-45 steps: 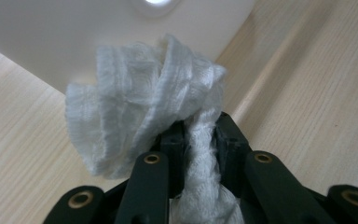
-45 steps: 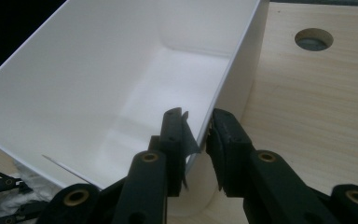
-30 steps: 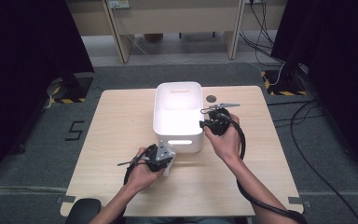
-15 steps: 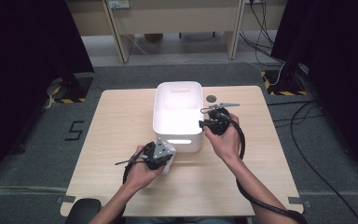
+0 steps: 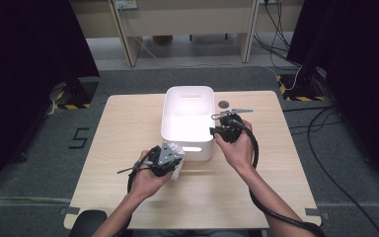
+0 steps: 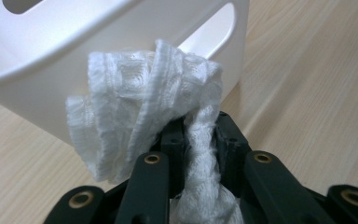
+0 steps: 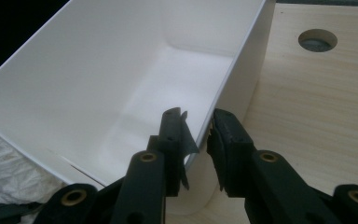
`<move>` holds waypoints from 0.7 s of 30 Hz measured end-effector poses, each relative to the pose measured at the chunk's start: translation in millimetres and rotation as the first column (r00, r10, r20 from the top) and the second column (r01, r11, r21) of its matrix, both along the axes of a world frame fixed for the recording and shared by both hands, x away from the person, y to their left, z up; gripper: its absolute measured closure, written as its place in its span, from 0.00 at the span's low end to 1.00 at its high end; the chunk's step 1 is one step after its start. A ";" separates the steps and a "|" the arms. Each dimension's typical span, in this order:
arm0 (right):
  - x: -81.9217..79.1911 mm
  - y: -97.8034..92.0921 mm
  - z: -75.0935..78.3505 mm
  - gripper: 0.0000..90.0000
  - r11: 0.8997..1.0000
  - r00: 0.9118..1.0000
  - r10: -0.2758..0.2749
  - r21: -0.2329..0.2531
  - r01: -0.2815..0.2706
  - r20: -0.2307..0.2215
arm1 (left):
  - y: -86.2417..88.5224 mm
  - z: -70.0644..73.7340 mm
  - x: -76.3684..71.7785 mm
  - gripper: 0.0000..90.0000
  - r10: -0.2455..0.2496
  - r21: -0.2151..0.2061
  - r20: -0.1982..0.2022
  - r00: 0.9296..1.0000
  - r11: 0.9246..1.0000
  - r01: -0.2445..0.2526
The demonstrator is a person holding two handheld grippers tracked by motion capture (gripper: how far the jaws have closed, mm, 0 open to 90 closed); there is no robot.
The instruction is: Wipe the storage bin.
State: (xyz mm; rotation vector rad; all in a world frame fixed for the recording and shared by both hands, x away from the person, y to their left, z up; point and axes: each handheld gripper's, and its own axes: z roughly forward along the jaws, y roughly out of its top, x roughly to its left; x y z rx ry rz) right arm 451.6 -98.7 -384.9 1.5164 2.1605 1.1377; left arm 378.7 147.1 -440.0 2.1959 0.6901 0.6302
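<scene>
My left gripper (image 6: 198, 140) is clenched on a bunched white cloth (image 6: 144, 121) just outside the near wall of the white bin (image 5: 187, 121) on the desk (image 5: 118, 133), while my right gripper (image 7: 198, 128) pinches the bin's right wall, its inside bare.

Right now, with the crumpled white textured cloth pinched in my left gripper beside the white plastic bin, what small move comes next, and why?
Probably lift the left gripper up and over the near rim. It is shut on the crumpled white textured cloth, which hangs outside the white plastic bin, below rim height. The right gripper straddles the bin's side wall, seemingly steadying it, and the bin looks empty.
</scene>
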 end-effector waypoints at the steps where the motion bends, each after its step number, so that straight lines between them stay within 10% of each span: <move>1: 0.0 0.2 0.1 0.83 1.000 1.000 0.000 0.000 0.000 -0.001 | -0.4 1.2 -0.3 0.85 -0.001 0.002 0.000 1.000 1.000 0.001; 21: -0.5 1.6 0.5 0.83 1.000 1.000 0.002 -0.003 -0.002 0.000 | -10.2 13.9 -2.6 0.85 -0.003 -0.017 0.016 1.000 1.000 0.003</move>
